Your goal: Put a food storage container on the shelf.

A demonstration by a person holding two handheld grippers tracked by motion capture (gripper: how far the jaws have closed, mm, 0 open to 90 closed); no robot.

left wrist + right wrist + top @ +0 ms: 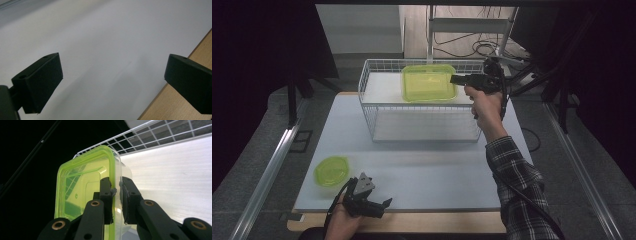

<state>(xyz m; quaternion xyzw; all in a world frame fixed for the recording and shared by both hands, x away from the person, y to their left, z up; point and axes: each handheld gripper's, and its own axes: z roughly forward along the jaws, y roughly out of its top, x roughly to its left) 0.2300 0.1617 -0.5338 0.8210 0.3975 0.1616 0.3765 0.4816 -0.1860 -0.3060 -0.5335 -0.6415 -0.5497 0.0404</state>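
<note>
The green container (428, 82) sits on the top shelf of a white wire rack (377, 107) in the high view, and the right claw (455, 79) meets its near rim. The pinch takes in little but that thin rim, so the box could twist loose or tip while being lifted or slid, and it might snag the rack's raised wire edge. A round green lid (331, 171) lies well apart on the white surface (437, 175), near the left claw (386, 202).

In the left gripper view, the left claw (112, 72) stands wide and holds nothing, over the smooth matte surface (105, 35) and its wooden edge.

In the right gripper view, the right claw (117, 195) is clamped on the container's (75, 192) wall: glossy translucent plastic, rounded corners, stepped rim, likely slippery.
</note>
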